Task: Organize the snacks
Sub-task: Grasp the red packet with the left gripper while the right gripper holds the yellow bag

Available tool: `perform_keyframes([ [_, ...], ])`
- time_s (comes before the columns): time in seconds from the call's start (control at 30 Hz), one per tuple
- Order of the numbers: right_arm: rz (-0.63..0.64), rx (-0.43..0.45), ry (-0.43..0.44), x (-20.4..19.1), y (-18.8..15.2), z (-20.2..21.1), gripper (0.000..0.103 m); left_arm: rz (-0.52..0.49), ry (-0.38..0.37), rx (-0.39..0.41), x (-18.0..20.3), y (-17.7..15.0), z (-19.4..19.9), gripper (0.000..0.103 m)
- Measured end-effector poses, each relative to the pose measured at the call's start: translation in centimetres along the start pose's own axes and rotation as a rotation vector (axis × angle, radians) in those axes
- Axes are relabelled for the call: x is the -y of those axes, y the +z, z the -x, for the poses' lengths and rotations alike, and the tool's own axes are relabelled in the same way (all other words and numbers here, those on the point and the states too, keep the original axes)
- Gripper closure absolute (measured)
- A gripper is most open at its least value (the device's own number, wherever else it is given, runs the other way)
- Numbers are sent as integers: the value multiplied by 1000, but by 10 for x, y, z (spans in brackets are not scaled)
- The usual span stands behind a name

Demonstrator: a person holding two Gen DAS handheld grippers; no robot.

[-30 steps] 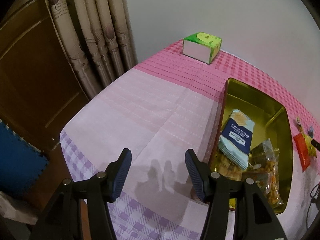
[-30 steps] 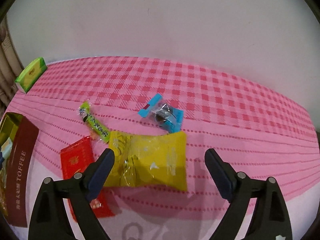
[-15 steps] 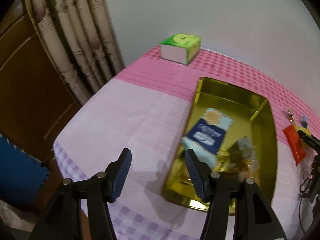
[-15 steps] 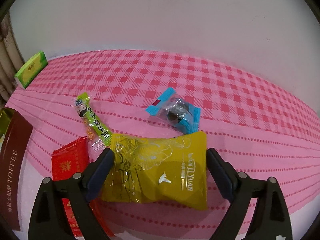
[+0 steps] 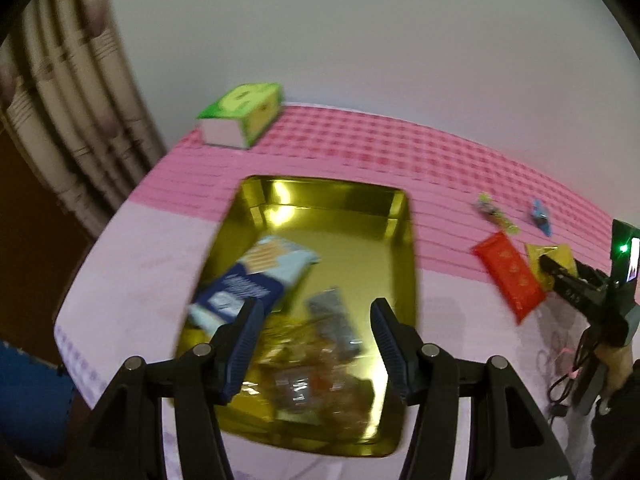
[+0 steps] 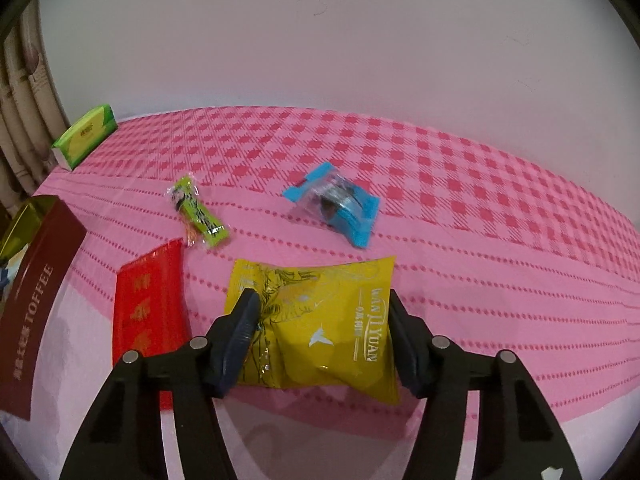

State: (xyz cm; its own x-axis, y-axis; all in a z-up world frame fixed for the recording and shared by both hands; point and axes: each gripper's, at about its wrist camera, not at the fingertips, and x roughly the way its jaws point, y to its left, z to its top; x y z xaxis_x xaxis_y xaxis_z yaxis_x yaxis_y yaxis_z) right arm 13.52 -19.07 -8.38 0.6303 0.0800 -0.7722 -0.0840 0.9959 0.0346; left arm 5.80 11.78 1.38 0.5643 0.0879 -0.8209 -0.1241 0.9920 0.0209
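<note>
While the left cam is pretty blurry, quick rundown:

Right gripper (image 6: pixel 320 334): jaws set either side of the yellow snack pack (image 6: pixel 320 322), fingers touching its short edges; can't tell if it's actually squeezing yet. Pack is flat on the pink checked tablecloth (image 6: pixel 460 200).
Left gripper (image 5: pixel 316 340): fingers spread apart, nothing btw them, hanging over the gold tin (image 5: pixel 402 240).
Gold tin: has a blue-white biscuit pack (image 5: pixel 256 280) + a heap of clear-wrapped snacks at the near end, too blurry to id.
Loose stuff: red packet (image 6: pixel 150 312) just left of the yellow one, green candy stick (image 6: pixel 198 214) behind that, blue-wrapped candy (image 6: pixel 336 204) further back.
Misc: green tissue box (image 6: pixel 84 136) at far left corner by the curtain (image 5: pixel 68 112).
</note>
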Motion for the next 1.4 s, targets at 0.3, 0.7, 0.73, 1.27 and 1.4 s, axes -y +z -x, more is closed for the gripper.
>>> perform_keyframes([
  [0.3, -5, 1, 6, 23, -26, 25, 48, -47, -99, -48, 62, 6, -16, 46],
  [0.7, -31, 1, -19, 55, -49, 44, 48, -76, -186, -124, 125, 17, -43, 46],
  [0.73, -34, 1, -22, 58, -51, 46, 48, -80, -190, -128, 129, 18, -44, 46],
  [1.27, -65, 3, -29, 76, -61, 54, 47, 29, -248, -212, 170, 41, -74, 38],
  [1.4, -68, 4, -23, 77, -60, 54, 46, 64, -227, -237, 176, 45, -86, 38],
])
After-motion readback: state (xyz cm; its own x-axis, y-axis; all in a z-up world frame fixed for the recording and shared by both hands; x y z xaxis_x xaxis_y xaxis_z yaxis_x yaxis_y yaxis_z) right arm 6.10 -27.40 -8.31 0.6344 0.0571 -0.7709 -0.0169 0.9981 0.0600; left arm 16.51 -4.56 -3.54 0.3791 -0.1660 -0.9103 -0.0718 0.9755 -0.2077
